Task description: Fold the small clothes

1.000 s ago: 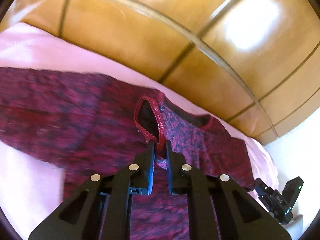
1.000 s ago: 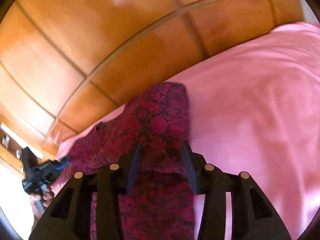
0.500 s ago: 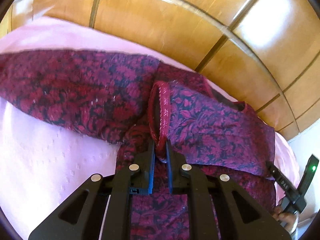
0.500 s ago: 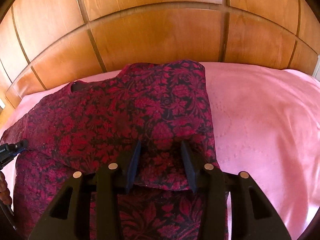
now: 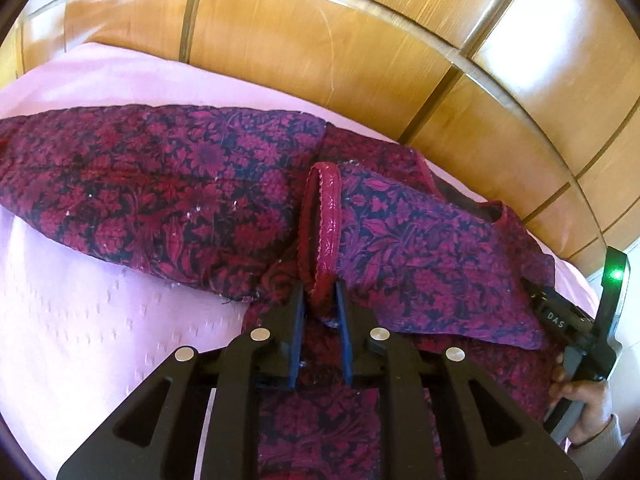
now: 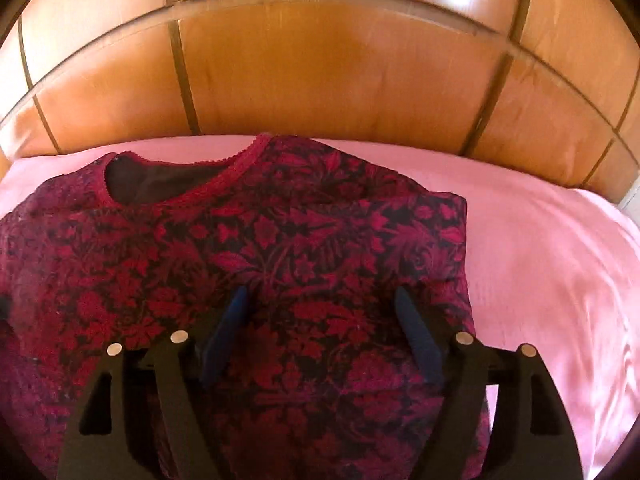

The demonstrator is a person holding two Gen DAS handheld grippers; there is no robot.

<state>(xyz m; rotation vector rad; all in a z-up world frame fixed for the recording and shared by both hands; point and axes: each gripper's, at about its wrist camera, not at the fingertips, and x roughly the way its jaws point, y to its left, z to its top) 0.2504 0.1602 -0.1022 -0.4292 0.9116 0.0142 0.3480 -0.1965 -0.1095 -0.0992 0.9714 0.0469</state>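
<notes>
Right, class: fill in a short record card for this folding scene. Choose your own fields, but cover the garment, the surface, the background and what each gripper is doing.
garment: red floral top, spread flat
neckline: trimmed round opening, toward the headboard
surface: pink bedsheet
background: wooden headboard with panel lines
left gripper: shut on the red sleeve cuff, sleeve brought across the body
right gripper: open, fingers spread above the top, holding nothing
also in view: person's hand on the other gripper's handle, seen from the left wrist
</notes>
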